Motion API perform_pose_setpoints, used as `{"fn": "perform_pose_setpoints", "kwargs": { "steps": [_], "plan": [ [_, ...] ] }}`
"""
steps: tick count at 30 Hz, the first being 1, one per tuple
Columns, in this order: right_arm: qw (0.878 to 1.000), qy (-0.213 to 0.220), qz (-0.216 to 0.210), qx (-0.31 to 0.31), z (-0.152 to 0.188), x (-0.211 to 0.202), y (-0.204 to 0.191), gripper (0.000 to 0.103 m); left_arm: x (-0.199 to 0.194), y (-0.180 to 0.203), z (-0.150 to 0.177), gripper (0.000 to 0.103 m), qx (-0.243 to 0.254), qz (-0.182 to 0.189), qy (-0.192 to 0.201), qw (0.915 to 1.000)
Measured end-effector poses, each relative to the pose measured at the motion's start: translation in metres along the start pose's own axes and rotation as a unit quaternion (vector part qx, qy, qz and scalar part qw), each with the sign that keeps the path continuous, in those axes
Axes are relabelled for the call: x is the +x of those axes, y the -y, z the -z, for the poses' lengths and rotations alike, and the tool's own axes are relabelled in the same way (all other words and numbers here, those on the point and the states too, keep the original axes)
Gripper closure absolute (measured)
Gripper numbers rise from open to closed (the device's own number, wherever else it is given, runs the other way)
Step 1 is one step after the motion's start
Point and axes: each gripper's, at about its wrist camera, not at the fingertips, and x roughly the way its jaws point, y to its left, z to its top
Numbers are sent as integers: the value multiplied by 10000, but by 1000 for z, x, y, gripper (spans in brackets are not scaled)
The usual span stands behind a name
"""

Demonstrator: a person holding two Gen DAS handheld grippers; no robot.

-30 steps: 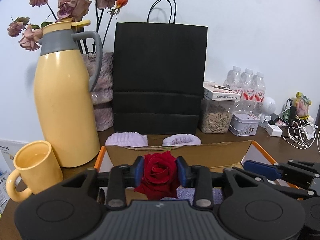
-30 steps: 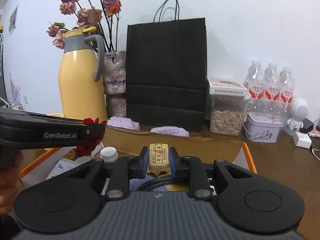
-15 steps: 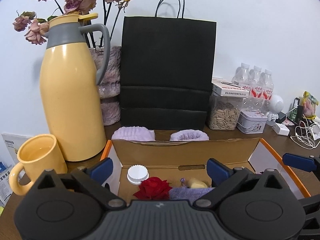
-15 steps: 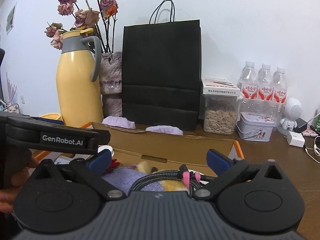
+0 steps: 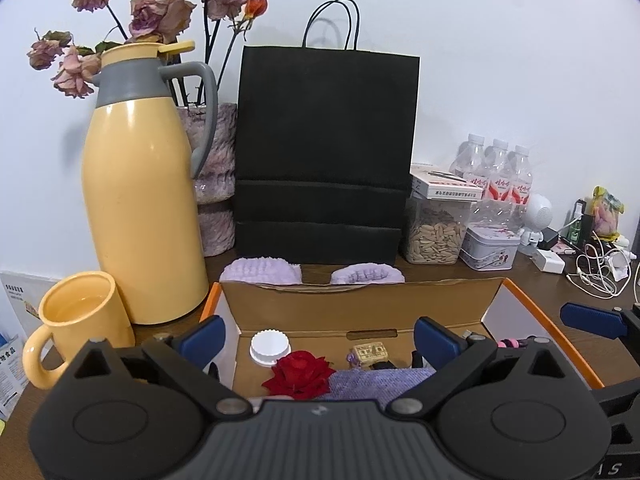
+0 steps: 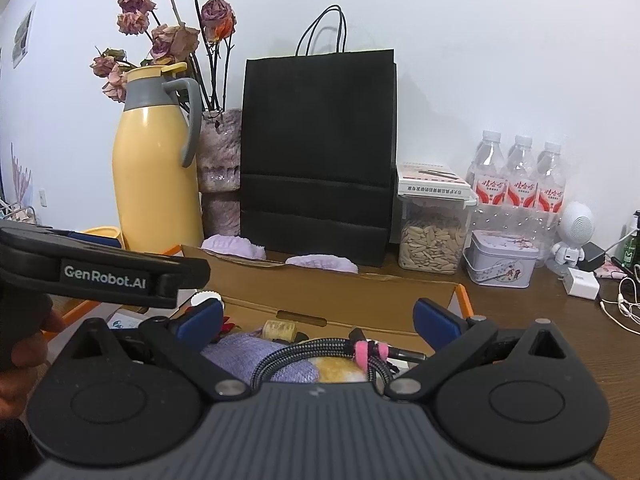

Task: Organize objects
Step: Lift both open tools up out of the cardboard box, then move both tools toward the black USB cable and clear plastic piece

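Both claws hang released over an open cardboard box (image 5: 360, 308) on a brown tabletop (image 6: 560, 344), each with its blue pads spread wide and nothing between them. Under the left claw (image 5: 318, 336), inside the box, lie a red rose (image 5: 298, 374), a white bottle cap (image 5: 269, 347), a small tan block (image 5: 370, 352) and a lilac knitted cloth (image 5: 368, 384). Under the right claw (image 6: 318, 320) a braided cable (image 6: 304, 354) with a pink tie rests on the same cloth. Beyond the box, two lilac puffs (image 5: 260, 271) lie against a black paper bag (image 5: 324, 152). A yellow mug (image 5: 76, 332) and yellow thermos (image 5: 140, 200) stand to the left.
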Motion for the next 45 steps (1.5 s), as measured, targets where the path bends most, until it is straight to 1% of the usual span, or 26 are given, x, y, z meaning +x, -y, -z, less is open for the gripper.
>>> {"fn": "perform_pose_setpoints", "kwargs": {
  "steps": [11, 20, 30, 45],
  "plan": [
    [9999, 92, 87, -67, 6, -27, -1, 0, -25, -4, 12, 0, 21, 69, 29, 10000],
    [9999, 69, 82, -100, 14, -47, -3, 0, -43, -4, 20, 0, 12, 73, 39, 10000],
    [9999, -35, 72, -130, 28, -73, -7, 0, -79, -4, 39, 0, 25, 55, -48, 10000],
    [9993, -289, -2, -231, 52, -111, -18, 0, -116, -5, 65, 0, 121, -102, -259, 9995]
  ]
}}
